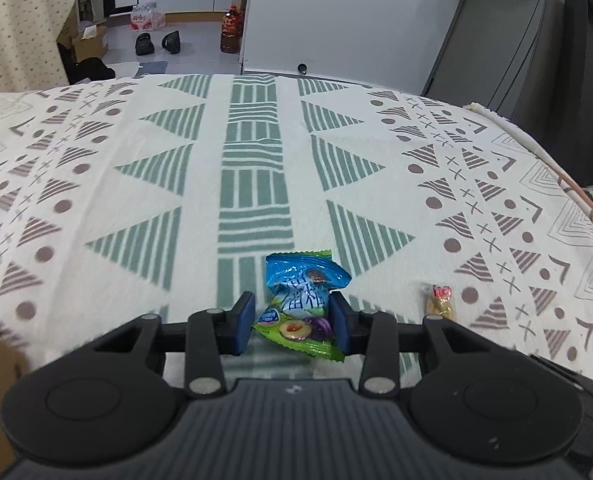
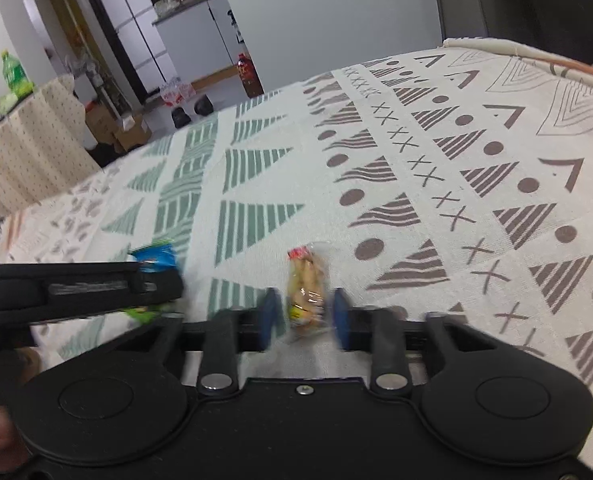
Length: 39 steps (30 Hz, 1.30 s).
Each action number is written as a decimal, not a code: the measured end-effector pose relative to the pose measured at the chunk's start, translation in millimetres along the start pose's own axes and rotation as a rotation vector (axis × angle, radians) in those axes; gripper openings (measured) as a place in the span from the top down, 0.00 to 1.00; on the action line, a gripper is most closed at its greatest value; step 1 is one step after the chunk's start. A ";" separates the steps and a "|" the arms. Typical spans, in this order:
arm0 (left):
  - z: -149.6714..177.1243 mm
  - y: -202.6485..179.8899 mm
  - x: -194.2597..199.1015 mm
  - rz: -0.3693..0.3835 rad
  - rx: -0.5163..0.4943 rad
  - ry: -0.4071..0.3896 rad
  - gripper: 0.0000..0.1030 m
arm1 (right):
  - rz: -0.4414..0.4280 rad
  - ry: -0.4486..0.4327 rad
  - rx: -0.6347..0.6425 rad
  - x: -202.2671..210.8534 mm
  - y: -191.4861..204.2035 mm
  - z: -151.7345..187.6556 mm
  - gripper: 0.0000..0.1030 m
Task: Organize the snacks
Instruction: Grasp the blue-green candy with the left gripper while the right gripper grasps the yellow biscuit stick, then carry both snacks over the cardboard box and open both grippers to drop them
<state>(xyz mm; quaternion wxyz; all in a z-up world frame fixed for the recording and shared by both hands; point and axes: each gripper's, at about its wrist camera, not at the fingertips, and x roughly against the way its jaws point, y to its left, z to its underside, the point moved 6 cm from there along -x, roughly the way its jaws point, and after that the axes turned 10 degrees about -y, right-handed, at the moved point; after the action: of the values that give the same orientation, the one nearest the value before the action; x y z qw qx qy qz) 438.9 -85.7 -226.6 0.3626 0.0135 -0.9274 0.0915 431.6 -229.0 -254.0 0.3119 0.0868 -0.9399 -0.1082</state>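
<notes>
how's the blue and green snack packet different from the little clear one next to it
The blue and green packet is opaque, printed with fruit pictures; the clear packet shows pale yellowish pieces inside under a red top. The blue and green one looks larger and crumpled; the clear one is slimmer and narrower. The first sits between the left claw's pads, the second between the right claw's. Both lie on the patterned cloth.
</notes>
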 end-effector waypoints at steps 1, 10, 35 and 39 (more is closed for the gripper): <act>1.1 1.0 5.0 0.000 0.002 -0.002 0.63 | 0.001 0.008 0.016 1.5 1.6 0.6 0.80; 13.2 9.8 47.0 0.006 0.044 -0.014 0.65 | -0.048 0.015 0.025 34.7 14.7 5.1 0.82; 23.8 35.2 159.8 0.017 0.149 -0.093 0.75 | -0.110 -0.087 0.009 140.8 55.0 -2.6 0.82; 24.3 41.5 176.5 0.018 0.164 -0.110 0.75 | -0.122 -0.095 0.006 153.5 63.9 -3.3 0.82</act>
<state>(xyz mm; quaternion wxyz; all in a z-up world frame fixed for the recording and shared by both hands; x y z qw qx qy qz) 288.9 -42.0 -131.6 0.3079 0.0400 -0.9354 0.1694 306.2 -203.5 -147.9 0.2595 0.1395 -0.9470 -0.1279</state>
